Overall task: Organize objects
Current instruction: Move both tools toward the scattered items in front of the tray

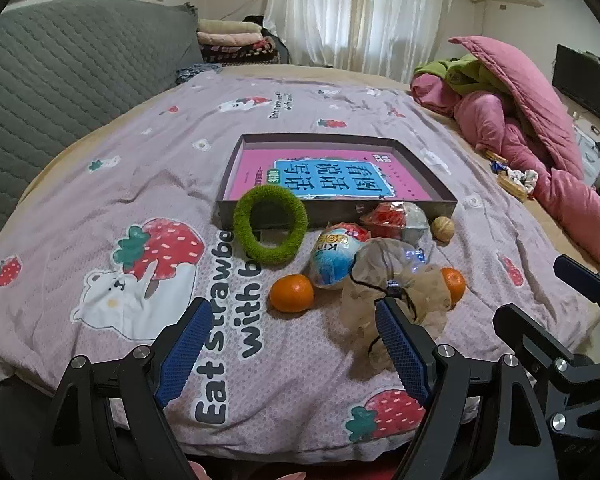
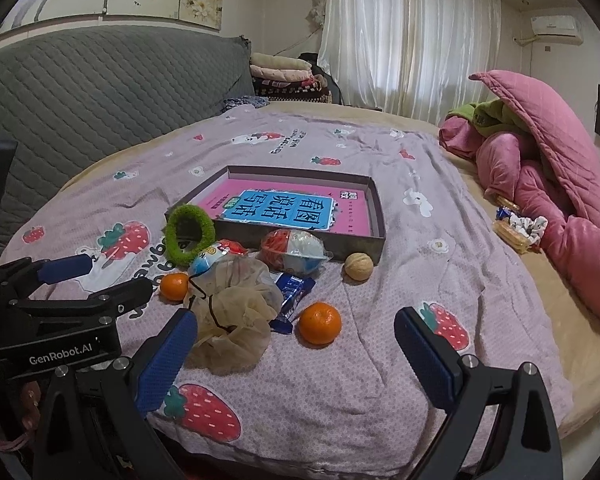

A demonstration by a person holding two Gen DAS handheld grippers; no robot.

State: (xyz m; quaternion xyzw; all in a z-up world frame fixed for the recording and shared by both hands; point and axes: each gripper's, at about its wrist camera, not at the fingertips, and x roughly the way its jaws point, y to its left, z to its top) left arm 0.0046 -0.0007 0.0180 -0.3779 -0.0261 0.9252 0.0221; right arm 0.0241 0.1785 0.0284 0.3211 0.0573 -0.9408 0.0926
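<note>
Clutter on the strawberry-print bedsheet (image 2: 380,380): beige mesh drawstring pouch (image 2: 236,312), two oranges (image 2: 320,323), fuzzy green ring (image 2: 188,234) leaning on the shallow grey cardboard tray (image 2: 376,210) holding a pink book (image 2: 296,210). Left gripper (image 1: 294,354) and right gripper (image 2: 296,356) both spread wide, empty, hovering near the pouch.

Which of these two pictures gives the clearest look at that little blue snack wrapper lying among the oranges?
The right wrist view: the small blue foil snack wrapper lies almost fully exposed between the beige mesh pouch and an orange. In the left wrist view only a bluish sliver of it peeks out behind the pouch.
</note>
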